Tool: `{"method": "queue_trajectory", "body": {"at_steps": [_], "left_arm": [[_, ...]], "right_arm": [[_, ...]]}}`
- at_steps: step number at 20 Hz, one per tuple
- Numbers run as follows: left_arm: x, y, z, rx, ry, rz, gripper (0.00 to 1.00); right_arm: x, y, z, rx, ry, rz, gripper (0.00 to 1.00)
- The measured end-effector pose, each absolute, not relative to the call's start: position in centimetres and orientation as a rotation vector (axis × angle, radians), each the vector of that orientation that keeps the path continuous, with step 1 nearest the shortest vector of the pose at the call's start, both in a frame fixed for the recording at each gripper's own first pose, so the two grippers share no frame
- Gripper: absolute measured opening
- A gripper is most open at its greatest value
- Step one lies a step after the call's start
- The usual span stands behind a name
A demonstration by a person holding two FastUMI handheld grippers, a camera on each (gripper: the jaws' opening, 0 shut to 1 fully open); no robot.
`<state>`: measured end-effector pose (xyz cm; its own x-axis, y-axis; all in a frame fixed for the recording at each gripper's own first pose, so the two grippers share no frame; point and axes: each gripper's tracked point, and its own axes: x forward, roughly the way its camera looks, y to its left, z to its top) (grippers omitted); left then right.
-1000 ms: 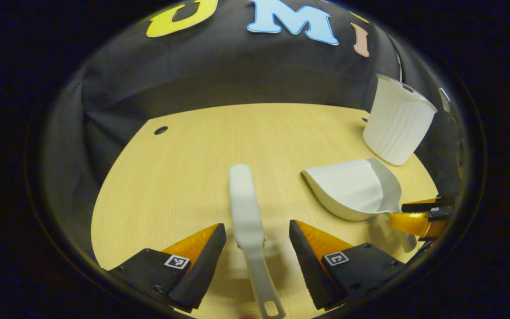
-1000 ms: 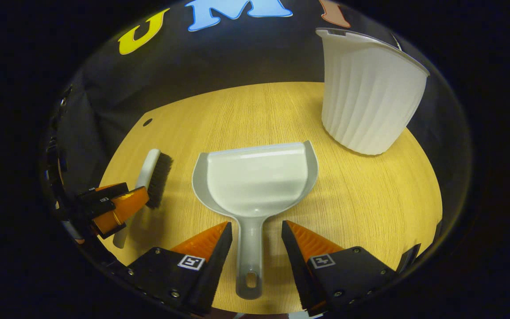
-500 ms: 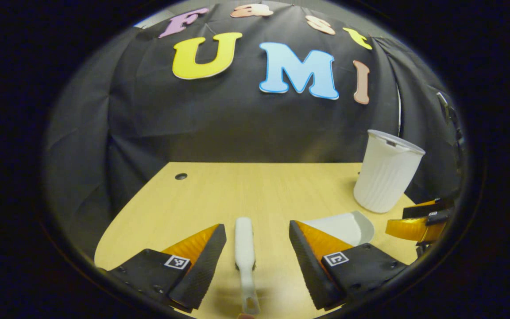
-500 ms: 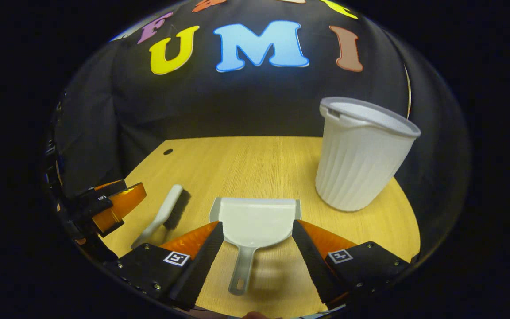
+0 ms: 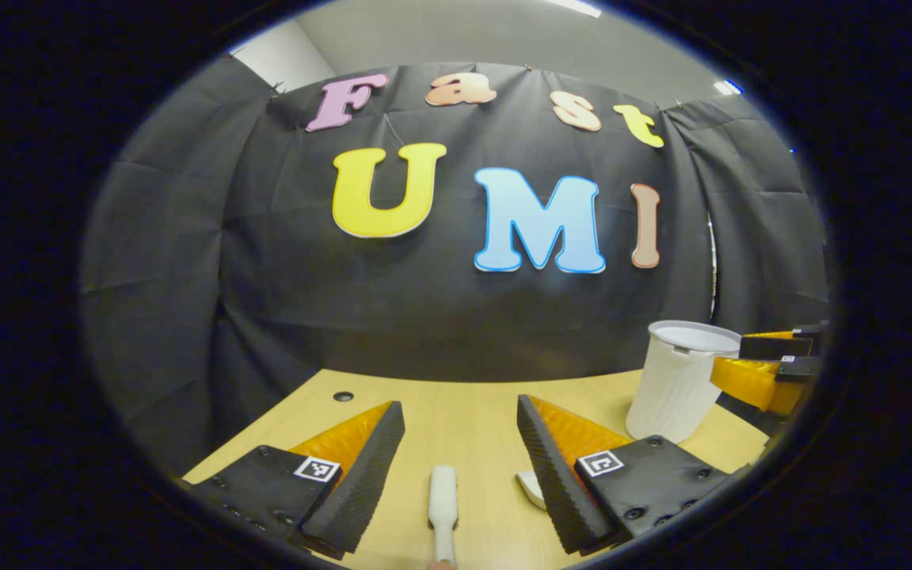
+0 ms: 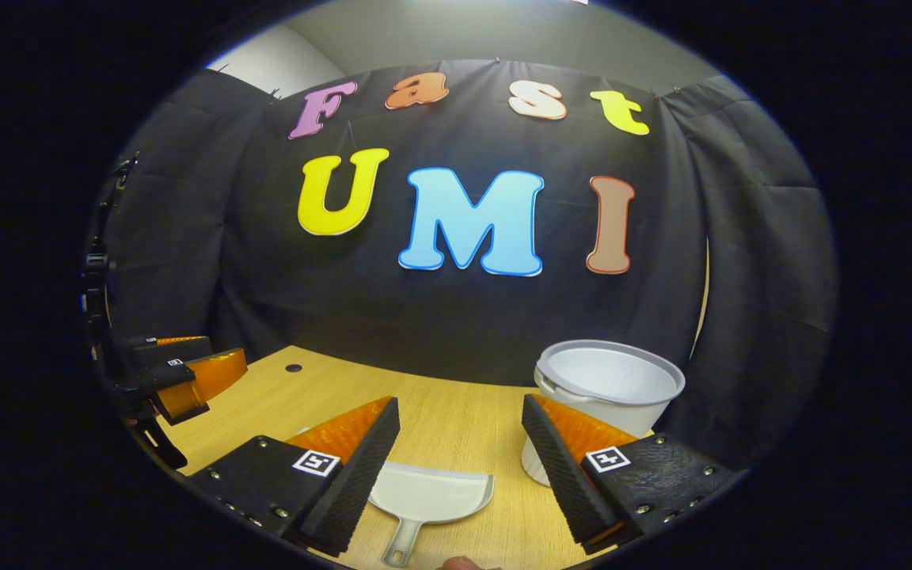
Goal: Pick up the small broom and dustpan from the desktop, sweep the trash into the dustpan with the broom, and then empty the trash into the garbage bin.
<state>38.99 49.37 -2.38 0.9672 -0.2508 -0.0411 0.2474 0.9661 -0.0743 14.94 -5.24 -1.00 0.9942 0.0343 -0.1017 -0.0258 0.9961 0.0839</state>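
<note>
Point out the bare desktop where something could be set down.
Bare wood runs from the cable hole toward the garbage bin, beyond the dustpan. The near edge is crowded: broom, dustpan and bin sit close together.

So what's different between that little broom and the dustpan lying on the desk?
The broom is a narrow white bar seen end-on between the left gripper's open fingers; the dustpan is a wide, flat grey-white scoop with a short handle, between the right gripper's. Both lie on the desk, ungripped.
</note>
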Motion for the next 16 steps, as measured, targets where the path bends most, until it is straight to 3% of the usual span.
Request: {"method": "queue_trajectory", "body": {"at_steps": [6,16], "left_arm": [[39.0,48.9,0.4,0.011,-0.076,-0.298,0.93],[38.9,48.6,1.6,0.001,-0.092,-0.366,0.96]], "right_arm": [[14.4,-6.2,0.4,0.044,0.033,-0.058,0.94],[15.1,-7.5,3.0,0.046,-0.012,-0.137,0.94]]}}
